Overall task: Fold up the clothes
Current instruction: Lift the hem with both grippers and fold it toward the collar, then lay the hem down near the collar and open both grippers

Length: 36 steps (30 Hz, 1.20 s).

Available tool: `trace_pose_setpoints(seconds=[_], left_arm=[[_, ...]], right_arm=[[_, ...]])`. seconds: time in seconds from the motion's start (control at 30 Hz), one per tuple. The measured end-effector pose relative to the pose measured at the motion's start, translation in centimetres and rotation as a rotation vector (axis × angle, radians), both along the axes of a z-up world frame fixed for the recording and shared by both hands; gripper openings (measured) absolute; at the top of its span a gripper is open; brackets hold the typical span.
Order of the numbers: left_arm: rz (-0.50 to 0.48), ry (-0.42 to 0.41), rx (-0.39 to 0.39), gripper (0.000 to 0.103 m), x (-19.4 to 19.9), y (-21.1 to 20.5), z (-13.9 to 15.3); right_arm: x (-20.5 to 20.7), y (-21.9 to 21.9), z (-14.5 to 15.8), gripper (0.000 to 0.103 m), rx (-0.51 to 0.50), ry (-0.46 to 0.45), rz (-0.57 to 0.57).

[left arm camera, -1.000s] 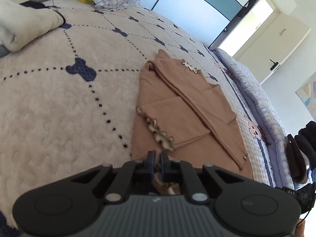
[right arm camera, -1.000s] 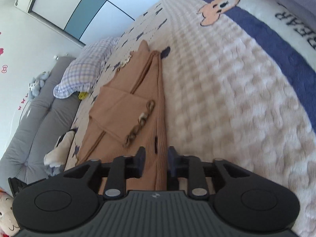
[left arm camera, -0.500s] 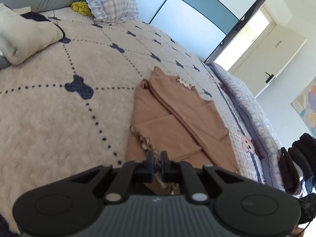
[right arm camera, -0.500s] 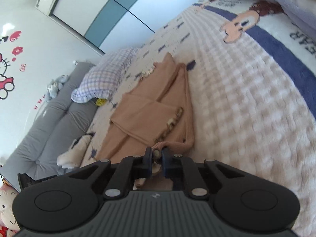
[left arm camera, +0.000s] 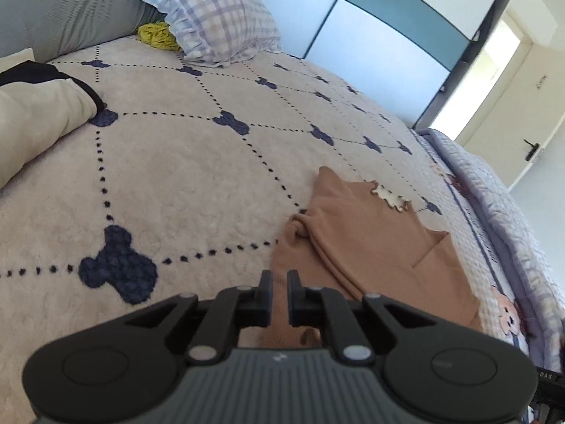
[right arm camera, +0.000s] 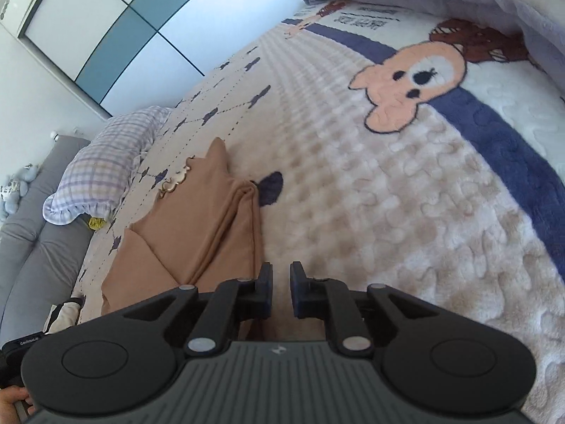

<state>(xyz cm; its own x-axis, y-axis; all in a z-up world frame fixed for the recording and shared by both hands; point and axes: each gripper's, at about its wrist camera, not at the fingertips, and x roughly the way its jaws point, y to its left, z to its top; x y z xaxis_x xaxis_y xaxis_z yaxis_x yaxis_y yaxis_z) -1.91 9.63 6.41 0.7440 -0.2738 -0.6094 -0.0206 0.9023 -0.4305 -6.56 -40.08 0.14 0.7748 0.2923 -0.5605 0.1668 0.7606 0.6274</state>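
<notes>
The brown garment [left arm camera: 370, 247] lies folded at lower center on the bed [left arm camera: 183, 183], with broad bare blanket at left. The left hand-held gripper [left arm camera: 279, 284] shows a narrow gap over cloth; whether it pinches is unclear. The right hand-held gripper [right arm camera: 281, 277] stands slightly parted, empty, beside the garment's edge. A plaid pillow [left arm camera: 215, 17] sits upper left.

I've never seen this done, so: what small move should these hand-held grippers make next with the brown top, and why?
Probably carry the near hem forward toward the frilled collar. The left hand-held gripper has cloth of the brown top in its narrow gap, and the top's far half lies flat on the blanket.
</notes>
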Motion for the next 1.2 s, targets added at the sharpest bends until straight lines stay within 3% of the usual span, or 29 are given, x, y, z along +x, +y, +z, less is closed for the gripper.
trace_pose_setpoints(seconds=[0.07,0.1,0.23,0.33,0.4,0.47,0.5,0.53,0.6,0.7,0.73,0.8,1.03,1.2], left_arm=[[-0.042,-0.017,-0.005,0.034,-1.8,0.4,0.1],[-0.06,-0.028,0.002,0.044,-2.8,0.6,0.1],[-0.146,-0.091,0.028,0.054,-4.6,0.5,0.3],[-0.213,-0.134,0.033,0.078,-4.2,-0.6,0.4],[-0.244,-0.129,0.068,0.078,-3.6,-1.6,0.1],[-0.243,-0.091,0.11,0.076,-2.9,-2.4,-0.6],[-0.243,-0.072,0.13,0.065,-2.5,-2.8,-0.9],[-0.242,-0.053,0.147,0.043,-2.2,-3.2,-1.2],[-0.241,-0.025,0.155,0.028,-2.2,-3.2,-1.7],[-0.255,-0.045,0.198,0.02,-2.7,-3.7,-1.8],[-0.254,-0.051,0.206,0.016,-2.8,-3.8,-1.7],[-0.247,-0.064,0.209,0.012,-2.9,-3.8,-1.4],[-0.215,-0.145,0.194,0.01,-2.4,-3.7,0.5],[-0.186,-0.211,0.212,0.01,0.7,-3.8,2.0]], right_arm=[[-1.8,-1.0,-0.1,0.021,0.033,-0.058,0.005],[-2.7,-1.3,0.2,0.033,0.026,-0.08,0.007],[-4.7,-1.5,1.5,0.039,-0.02,-0.155,0.064],[-4.3,0.0,2.6,0.042,-0.069,-0.185,0.168],[-3.6,1.0,2.7,0.043,-0.085,-0.176,0.224],[-2.8,1.5,2.1,0.043,-0.092,-0.134,0.23],[-2.4,1.6,1.7,0.043,-0.096,-0.107,0.223],[-2.3,1.6,1.4,0.043,-0.092,-0.089,0.218],[-2.3,1.7,1.0,0.044,-0.081,-0.077,0.223],[-2.7,2.5,1.3,0.04,-0.112,-0.11,0.281],[-2.8,2.9,1.5,0.03,-0.144,-0.117,0.291],[-2.6,3.3,1.9,0.012,-0.205,-0.127,0.283],[-1.6,4.2,3.7,0.01,-0.306,-0.21,0.277],[1.1,4.4,4.7,0.009,-0.404,-0.268,0.249]])
